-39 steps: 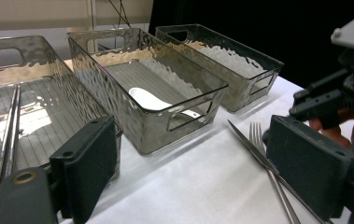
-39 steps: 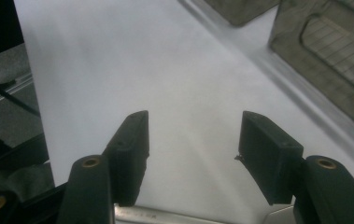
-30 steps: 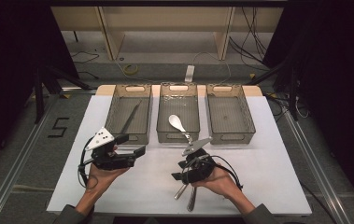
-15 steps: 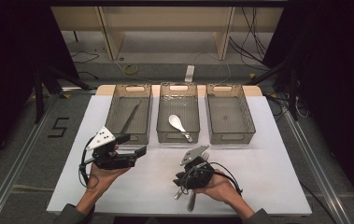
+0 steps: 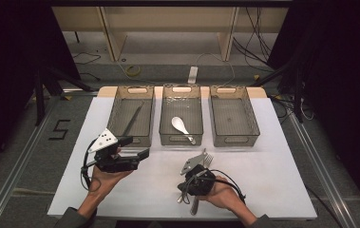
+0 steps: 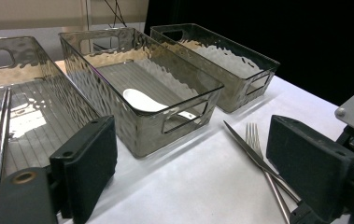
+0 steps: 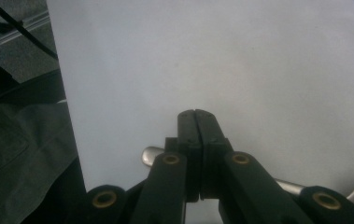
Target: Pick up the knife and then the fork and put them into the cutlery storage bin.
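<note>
Three bins, one spoon

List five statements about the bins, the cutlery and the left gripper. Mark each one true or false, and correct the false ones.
1. The white spoon lies in the middle bin. True.
2. The right bin holds a fork. False: nothing shows in it. The fork lies on the white table in front of the bins.
3. The left gripper has its jaws open with nothing between them. True.
4. The left bin is empty. False: a long thin metal utensil lies in it.
5. The knife lies in a bin. False: it lies on the table, crossing the fork.
</note>
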Action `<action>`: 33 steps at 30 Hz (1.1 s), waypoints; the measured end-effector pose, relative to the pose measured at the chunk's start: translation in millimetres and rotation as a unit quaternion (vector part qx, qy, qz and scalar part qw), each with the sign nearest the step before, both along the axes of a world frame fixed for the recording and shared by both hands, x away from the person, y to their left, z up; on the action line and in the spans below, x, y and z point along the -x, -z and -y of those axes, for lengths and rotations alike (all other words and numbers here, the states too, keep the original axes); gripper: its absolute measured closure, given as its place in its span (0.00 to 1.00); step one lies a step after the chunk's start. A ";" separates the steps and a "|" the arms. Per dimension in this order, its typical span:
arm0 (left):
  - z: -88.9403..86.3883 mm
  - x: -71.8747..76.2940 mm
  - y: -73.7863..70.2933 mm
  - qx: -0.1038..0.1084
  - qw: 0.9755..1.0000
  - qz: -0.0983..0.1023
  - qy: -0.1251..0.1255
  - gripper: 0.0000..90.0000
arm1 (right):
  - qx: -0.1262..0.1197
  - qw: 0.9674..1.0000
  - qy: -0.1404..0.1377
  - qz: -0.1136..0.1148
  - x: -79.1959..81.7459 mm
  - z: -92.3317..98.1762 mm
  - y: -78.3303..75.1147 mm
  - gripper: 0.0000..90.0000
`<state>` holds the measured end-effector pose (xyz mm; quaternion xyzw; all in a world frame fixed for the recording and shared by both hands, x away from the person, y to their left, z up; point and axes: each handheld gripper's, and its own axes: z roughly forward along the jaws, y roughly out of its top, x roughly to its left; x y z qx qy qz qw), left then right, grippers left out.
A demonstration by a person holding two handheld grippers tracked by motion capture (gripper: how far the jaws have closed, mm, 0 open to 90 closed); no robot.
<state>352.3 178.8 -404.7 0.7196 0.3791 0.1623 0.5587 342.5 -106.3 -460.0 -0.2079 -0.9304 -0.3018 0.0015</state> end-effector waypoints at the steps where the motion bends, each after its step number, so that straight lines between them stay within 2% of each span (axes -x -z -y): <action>1: -0.1 -0.1 0.0 0.000 1.000 0.000 0.000 0.18 | 0.004 1.000 -0.001 -0.002 0.5 -0.9 0.7 1.00; 5: 0.1 -0.6 0.5 -0.002 1.000 0.000 0.000 0.18 | 0.009 1.000 -0.005 -0.013 2.4 -4.4 5.4 1.00; 11: 0.9 -0.6 0.2 -0.002 1.000 0.000 0.002 0.18 | 0.018 1.000 -0.013 -0.015 4.4 -8.7 11.9 1.00; 17: 0.1 1.0 0.0 -0.005 1.000 0.003 0.003 0.18 | 0.017 1.000 -0.012 -0.021 7.2 -10.7 10.9 1.00; 22: -0.7 0.8 0.7 -0.004 1.000 0.001 0.001 0.18 | 0.023 1.000 -0.019 -0.011 9.0 -14.0 11.2 1.00; 28: -1.2 1.1 0.5 -0.005 1.000 0.002 0.002 0.18 | 0.033 0.999 -0.023 -0.021 8.4 -10.4 8.3 1.00; 29: -0.9 1.1 0.5 -0.004 1.000 0.002 0.002 0.18 | 0.034 0.999 -0.019 -0.030 9.4 -9.4 7.2 1.00; 30: -0.7 1.1 0.7 -0.006 1.000 0.002 0.002 0.18 | 0.037 0.999 -0.025 -0.023 8.9 -7.7 7.9 1.00; 32: -0.2 1.2 0.7 -0.007 1.000 0.003 0.002 0.18 | 0.041 0.999 -0.018 -0.026 9.2 -6.0 6.8 1.00; 33: -0.2 1.4 0.4 -0.006 1.000 0.003 0.002 0.18 | 0.040 0.999 -0.015 -0.016 8.7 -5.3 7.1 1.00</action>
